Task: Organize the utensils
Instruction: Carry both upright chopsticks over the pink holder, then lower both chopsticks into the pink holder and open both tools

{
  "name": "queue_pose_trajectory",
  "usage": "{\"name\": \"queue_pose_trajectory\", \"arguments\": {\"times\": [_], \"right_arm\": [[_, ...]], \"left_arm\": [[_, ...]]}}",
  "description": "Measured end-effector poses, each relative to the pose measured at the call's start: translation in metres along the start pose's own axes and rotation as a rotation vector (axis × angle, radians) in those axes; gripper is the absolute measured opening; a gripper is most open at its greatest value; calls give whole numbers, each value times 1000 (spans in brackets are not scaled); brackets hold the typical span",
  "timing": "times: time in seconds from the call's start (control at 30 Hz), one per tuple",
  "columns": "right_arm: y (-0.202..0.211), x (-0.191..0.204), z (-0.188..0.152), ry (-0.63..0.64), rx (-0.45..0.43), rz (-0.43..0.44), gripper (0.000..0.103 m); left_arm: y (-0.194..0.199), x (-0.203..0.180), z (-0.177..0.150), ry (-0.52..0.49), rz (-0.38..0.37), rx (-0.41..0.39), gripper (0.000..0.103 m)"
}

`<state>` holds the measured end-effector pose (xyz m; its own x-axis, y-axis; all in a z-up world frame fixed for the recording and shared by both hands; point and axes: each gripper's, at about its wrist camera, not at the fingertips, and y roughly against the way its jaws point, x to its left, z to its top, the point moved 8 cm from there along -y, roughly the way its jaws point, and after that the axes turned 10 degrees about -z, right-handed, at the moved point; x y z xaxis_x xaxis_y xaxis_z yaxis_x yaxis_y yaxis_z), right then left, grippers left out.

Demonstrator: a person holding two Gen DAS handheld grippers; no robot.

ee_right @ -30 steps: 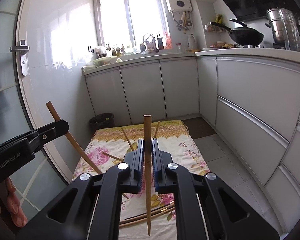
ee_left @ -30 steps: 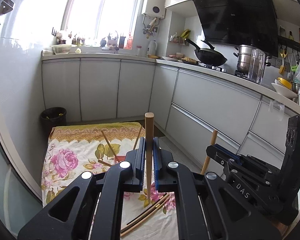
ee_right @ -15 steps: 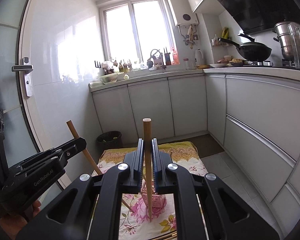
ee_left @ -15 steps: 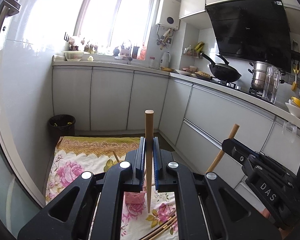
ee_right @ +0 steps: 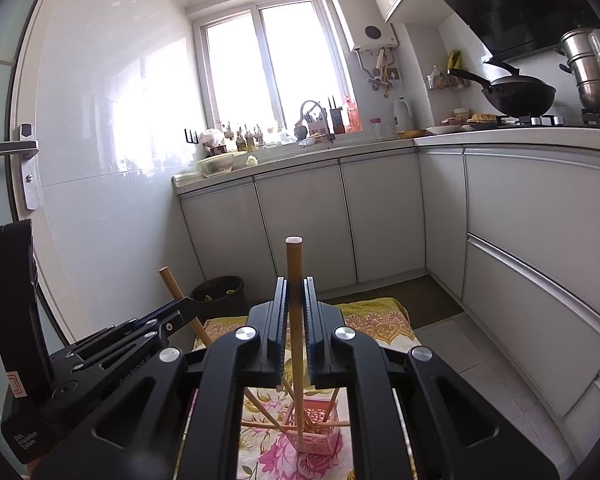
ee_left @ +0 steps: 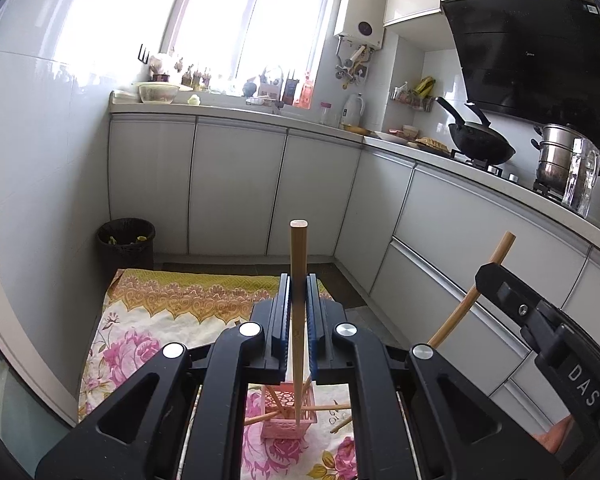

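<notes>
While each gripper's fingers clamp one upright wooden chopstick (ee_left: 298,300) (ee_right: 294,320) above the pink perforated plastic holder (ee_left: 286,420), only the left view shows a person's fingertip (ee_left: 560,436).

Pink holder (ee_left: 286,420) partly behind gripper

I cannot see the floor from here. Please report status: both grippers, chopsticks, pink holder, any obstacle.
Left gripper shut on chopstick. Right gripper shut on second chopstick. Pink holder below on floral cloth, sticks already in it. Nothing in the way.
</notes>
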<state>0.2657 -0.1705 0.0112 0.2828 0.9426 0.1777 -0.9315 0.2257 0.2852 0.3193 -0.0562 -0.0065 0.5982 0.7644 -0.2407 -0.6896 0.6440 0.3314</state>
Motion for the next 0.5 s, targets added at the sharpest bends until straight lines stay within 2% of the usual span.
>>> {"name": "queue_pose_trajectory", "arguments": {"times": [0.23, 0.5], "right_arm": [[-40, -8, -14, -28, 35, 3, 8], [-60, -5, -24, -45, 46, 10, 8]], "left_arm": [[-26, 20, -6, 17, 7, 23, 6], [-43, 26, -8, 21, 0, 37, 6]]}}
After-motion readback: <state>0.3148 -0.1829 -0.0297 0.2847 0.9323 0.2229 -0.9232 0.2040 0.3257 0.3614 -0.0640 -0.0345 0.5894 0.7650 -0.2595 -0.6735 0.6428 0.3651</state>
